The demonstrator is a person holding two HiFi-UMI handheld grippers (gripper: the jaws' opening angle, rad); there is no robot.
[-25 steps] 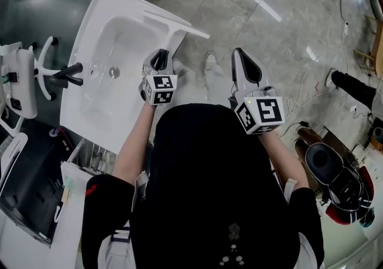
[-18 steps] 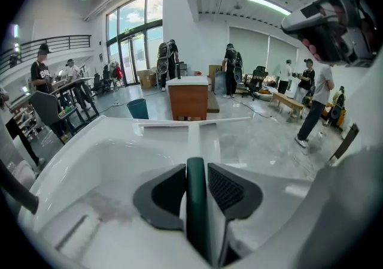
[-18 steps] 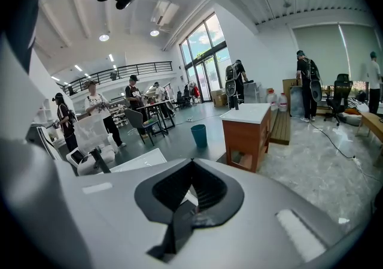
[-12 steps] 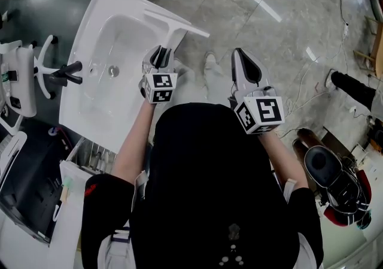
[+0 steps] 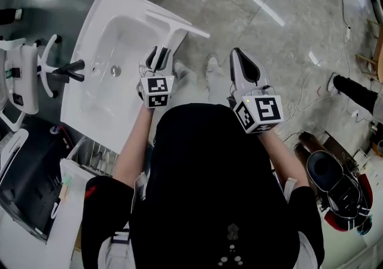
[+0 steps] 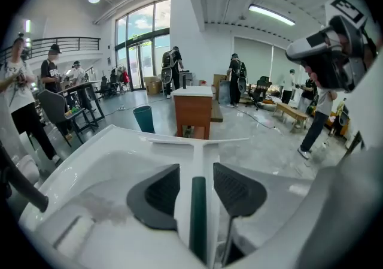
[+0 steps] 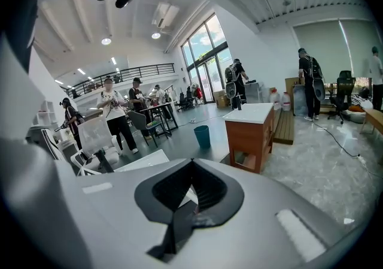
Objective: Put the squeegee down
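The white T-shaped squeegee (image 5: 176, 29) lies on the right rim of the white sink basin (image 5: 90, 106), its blade at the far end. My left gripper (image 5: 160, 53) hovers over the handle with its jaws opening. In the left gripper view the handle (image 6: 198, 202), with its dark green strip, runs between the two dark pads (image 6: 160, 193), and a gap shows on each side. My right gripper (image 5: 237, 53) hangs over the floor to the right of the sink, shut on nothing; in the right gripper view its jaws (image 7: 191, 165) meet.
A black faucet (image 5: 69, 72) stands at the basin's left edge, a drain (image 5: 115, 70) in the bowl. A white chair (image 5: 24, 76) is left of the sink. Black and red gear (image 5: 335, 187) and cables lie on the floor at right. Several people stand beyond a wooden cabinet (image 6: 192, 112).
The left jaws have spread apart off the squeegee handle, and that gripper has lifted a little. The squeegee stays on the sink rim. The right gripper has not moved.
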